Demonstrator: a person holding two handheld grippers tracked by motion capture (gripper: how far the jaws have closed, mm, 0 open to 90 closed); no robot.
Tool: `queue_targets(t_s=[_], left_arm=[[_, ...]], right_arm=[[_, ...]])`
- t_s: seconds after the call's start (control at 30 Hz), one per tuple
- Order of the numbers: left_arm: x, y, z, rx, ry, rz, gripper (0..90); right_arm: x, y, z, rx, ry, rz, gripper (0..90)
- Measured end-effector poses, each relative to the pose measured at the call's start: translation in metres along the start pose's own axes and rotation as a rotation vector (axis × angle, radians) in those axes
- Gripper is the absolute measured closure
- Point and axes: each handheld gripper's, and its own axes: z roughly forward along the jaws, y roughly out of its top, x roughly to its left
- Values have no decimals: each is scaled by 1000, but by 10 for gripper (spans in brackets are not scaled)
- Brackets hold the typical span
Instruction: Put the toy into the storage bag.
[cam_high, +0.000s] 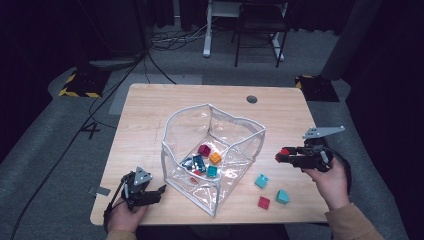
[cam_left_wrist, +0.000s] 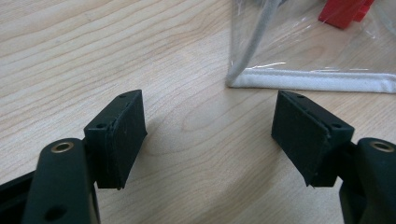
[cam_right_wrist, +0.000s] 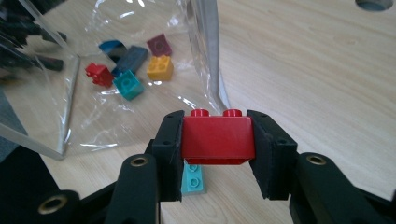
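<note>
Red plastic is sitting square between the pads of the right gripper (cam_right_wrist: 218, 140): a two-stud red brick (cam_right_wrist: 217, 139), studs up, its long side running straight across from one jaw to the other, and the jaws are clamping its two short ends. In the high view that right gripper (cam_high: 284, 156) is hanging above the table's right side, and the clear bag (cam_high: 214, 150) is lying to its left, mouth gaping upward, so what matters now is a carry sideways toward the table's middle and over the bag's white-trimmed rim. From the right gripper view the bag is standing ahead and to the left, with a yellow brick (cam_right_wrist: 160, 68), a teal brick (cam_right_wrist: 128, 86), a small red piece (cam_right_wrist: 99, 74) and some darker pieces already lying on its floor. My guess is the brick is heading in to join them, and the near wall looks like the thing to clear. Below the held brick a teal block (cam_right_wrist: 194, 179) is resting on the wooden table (cam_high: 150, 125), one of three loose pieces waiting on that side. The right hand is much the nearer to those. Over on the other side, the left gripper (cam_left_wrist: 210, 135) is resting low by the bag's near left corner (cam_left_wrist: 236, 81), jaws spread wide, gripping nothing, just short of the white seam and apart from it.
</note>
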Motion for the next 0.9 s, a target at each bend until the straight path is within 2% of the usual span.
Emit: queue_targets(t_s=[0.1,0.17,0.33,0.47,0.57,0.73,0.9], left_arm=[[0,0,0,-4,2,0,263],[0,0,0,-2,5,1,263],[0,0,0,-2,2,-1,263],[0,0,0,-2,3,1,263],[0,0,1,-3,3,-1,263],[0,0,1,-3,3,0,263],[0,0,0,-1,2,1,263]], right_arm=[[1,11,-13,-11,8,-12,587],[2,13,-16,-13,9,-13,587],[4,30,-35,-48,22,-27,587],[5,41,-43,-55,39,-29,587],[8,47,-45,-59,41,-36,587],[23,71,-45,-76,47,-88,587],[31,85,-43,-77,56,-108,587]])
